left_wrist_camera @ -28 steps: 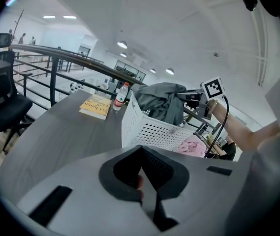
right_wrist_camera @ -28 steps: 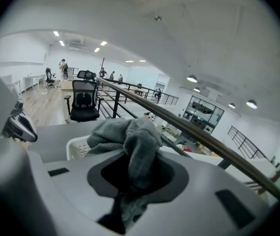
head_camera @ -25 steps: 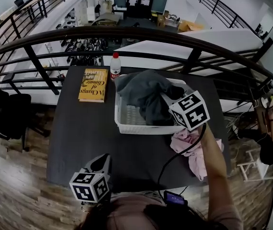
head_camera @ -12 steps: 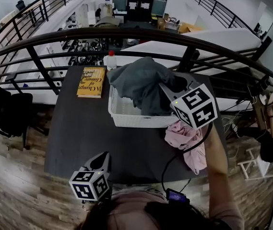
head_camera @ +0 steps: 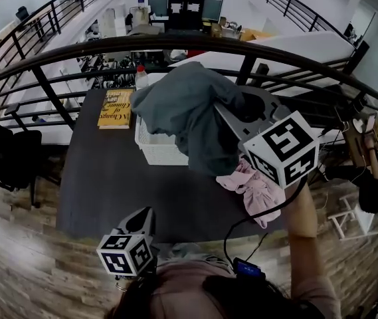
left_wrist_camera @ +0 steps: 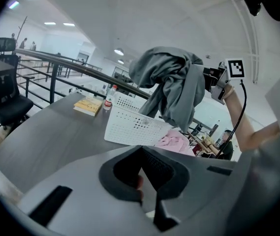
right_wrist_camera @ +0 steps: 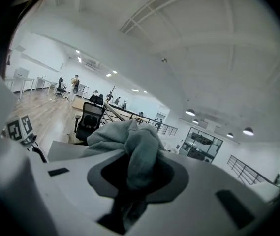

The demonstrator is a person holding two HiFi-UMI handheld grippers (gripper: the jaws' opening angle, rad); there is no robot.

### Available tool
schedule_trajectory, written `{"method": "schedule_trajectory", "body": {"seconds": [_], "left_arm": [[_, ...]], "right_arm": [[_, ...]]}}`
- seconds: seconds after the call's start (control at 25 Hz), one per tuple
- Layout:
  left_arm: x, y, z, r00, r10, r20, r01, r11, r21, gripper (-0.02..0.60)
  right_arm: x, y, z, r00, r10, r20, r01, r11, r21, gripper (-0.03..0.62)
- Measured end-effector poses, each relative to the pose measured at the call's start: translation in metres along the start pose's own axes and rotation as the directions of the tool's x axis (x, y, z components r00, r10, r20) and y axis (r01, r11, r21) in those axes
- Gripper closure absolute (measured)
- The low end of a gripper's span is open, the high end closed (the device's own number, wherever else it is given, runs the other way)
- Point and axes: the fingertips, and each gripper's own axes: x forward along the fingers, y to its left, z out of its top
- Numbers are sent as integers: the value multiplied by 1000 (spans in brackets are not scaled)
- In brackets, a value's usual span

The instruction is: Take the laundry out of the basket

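A grey garment (head_camera: 189, 111) hangs in the air above the white perforated basket (head_camera: 154, 150), bunched between the jaws of my right gripper (head_camera: 234, 117), which is shut on it. In the right gripper view the grey cloth (right_wrist_camera: 130, 144) fills the gap of that gripper (right_wrist_camera: 130, 183). From the left gripper view the garment (left_wrist_camera: 171, 87) dangles over the basket (left_wrist_camera: 132, 128). A pink garment (head_camera: 255, 190) lies on the dark table (head_camera: 102, 178) right of the basket. My left gripper (head_camera: 139, 222) hovers at the near table edge, shut and holding nothing.
A yellow book (head_camera: 115, 108) and a red-capped bottle (head_camera: 140, 77) sit at the table's far left corner. A black railing (head_camera: 62, 52) runs behind the table. An office chair (head_camera: 6, 155) stands to the left, and a cable (head_camera: 245, 234) hangs from the right gripper.
My right gripper has risen with the grey garment, pulling it up out of the basket. The left gripper has stayed low at the near table edge.
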Motion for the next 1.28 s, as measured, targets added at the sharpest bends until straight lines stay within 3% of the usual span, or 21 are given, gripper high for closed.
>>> {"method": "schedule_trajectory", "body": {"seconds": [0.36,0.68,0.96,1.28], "left_arm": [[2,-47,-27,998,-61,-12,61,997,40,584],[6,-87,-55,989,-131,-65,136,987,85,584],[-18,-96,-79,979,-183,-87,192,974,118,584],[-73,-82,-102,976,-192,-103,203,973,108,584]], "right_arm": [[-75,21,-6,1000,-7,27,8,1000,-20,500],[-141,20,-24,996,-90,12,90,996,-4,500],[-187,51,-46,985,-168,-28,169,984,51,500],[-214,94,-75,965,-235,-117,250,957,148,500]]}}
